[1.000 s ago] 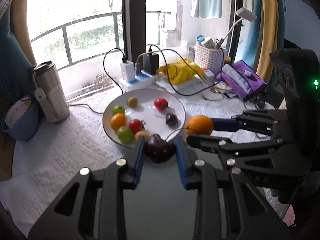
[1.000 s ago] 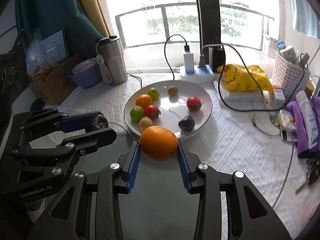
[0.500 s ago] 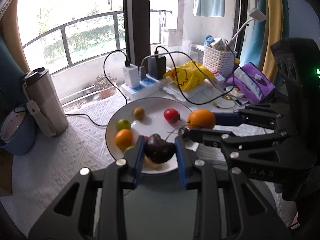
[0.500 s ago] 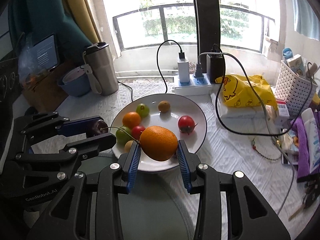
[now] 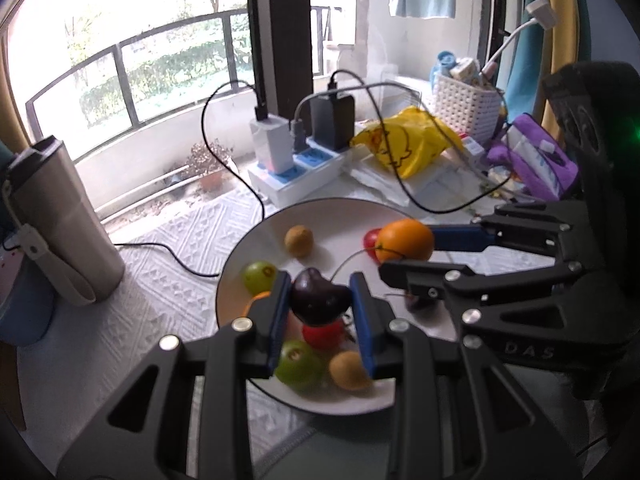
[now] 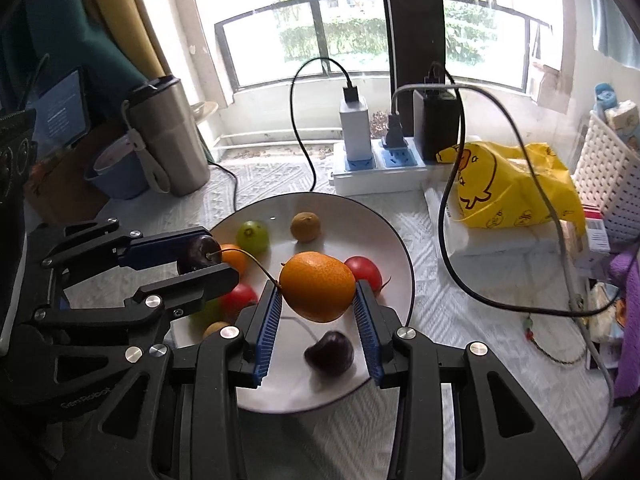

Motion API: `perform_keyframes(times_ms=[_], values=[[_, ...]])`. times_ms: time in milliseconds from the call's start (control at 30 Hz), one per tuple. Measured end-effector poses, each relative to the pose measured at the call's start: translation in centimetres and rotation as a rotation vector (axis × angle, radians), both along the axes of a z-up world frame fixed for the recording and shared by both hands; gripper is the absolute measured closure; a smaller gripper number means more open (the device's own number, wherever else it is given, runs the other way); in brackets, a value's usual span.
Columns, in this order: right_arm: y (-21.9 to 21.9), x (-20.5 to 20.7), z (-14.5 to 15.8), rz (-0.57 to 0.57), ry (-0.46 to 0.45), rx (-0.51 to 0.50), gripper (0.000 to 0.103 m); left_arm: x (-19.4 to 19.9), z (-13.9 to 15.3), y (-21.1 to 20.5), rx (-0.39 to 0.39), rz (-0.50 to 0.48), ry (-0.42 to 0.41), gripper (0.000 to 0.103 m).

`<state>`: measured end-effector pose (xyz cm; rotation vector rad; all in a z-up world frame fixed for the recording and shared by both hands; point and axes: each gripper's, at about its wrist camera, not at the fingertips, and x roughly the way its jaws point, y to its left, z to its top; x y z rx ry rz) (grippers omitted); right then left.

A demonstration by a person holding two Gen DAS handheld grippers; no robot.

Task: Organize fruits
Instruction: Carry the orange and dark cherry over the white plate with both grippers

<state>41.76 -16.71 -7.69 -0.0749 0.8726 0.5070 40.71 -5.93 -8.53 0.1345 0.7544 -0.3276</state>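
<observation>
Fruit check: my left gripper [image 5: 320, 306] is clamped on a dark cherry [image 5: 319, 298] and my right gripper [image 6: 318, 300] on the orange [image 6: 317, 286], both held over the white plate [image 6: 394, 240] on the tabletop. Cherry's probably light, slick and easy to bruise, so I'd pinch its sides gently, away from the long stem. Orange looks firmer and heavier; grabbing across its middle seems safest.
</observation>
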Motion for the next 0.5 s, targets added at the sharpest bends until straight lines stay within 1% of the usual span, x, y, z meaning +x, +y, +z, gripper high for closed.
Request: perform_keyframes(times_ms=[200,500], values=[[0.3,1.2,-1.2,-0.005,0.02,-0.008,0.064,1.9,-1.7,0.5,-0.012,-0.003,0.042,0.072],[0.3,1.2,-1.4,-0.01,0.014,-0.017,0.064,2.5,-1.8,0.7,-0.025,-0.004,0.051,0.071]])
